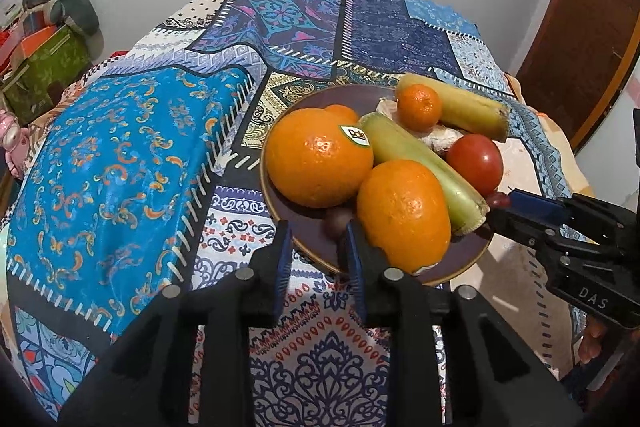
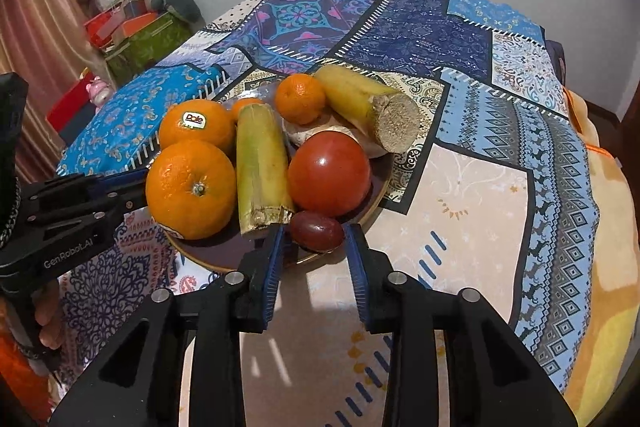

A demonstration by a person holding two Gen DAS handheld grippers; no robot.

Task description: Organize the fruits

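A dark purple plate on the patterned cloth holds two large oranges, a small mandarin, two sugarcane pieces, a tomato and small dark red fruits. My left gripper is open at the plate's near rim, with a dark fruit just past its fingertips. My right gripper is open around a dark red fruit at the plate's edge, the fingers apart from it.
The table is covered by a patchwork cloth. Boxes and a green bag stand beyond the table's left side. A wooden door is at the right, a white wall behind.
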